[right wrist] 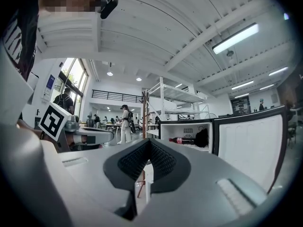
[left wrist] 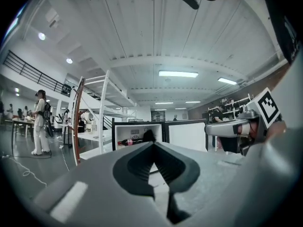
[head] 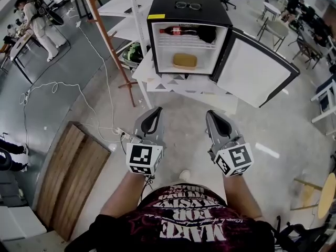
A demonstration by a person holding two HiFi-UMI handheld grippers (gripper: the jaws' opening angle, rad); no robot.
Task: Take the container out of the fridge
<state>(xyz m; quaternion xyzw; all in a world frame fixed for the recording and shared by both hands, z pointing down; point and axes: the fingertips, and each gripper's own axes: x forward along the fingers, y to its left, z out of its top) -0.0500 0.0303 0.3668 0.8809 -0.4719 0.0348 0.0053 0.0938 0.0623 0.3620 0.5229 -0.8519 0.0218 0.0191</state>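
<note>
Three cameras, all facing the open fridge [head: 189,41] from well back.
My head camera is looking forward and steeply down, taking in the floor [head: 105,93], both my tools and the fridge ahead. The cameras on the left gripper [head: 156,112] and the right gripper [head: 211,114] are each riding low behind their own jaws, looking level along them toward the fridge. All three are sharing the fridge interior and its swung door [head: 257,70]. Each gripper view is also catching the other gripper at its edge.
</note>
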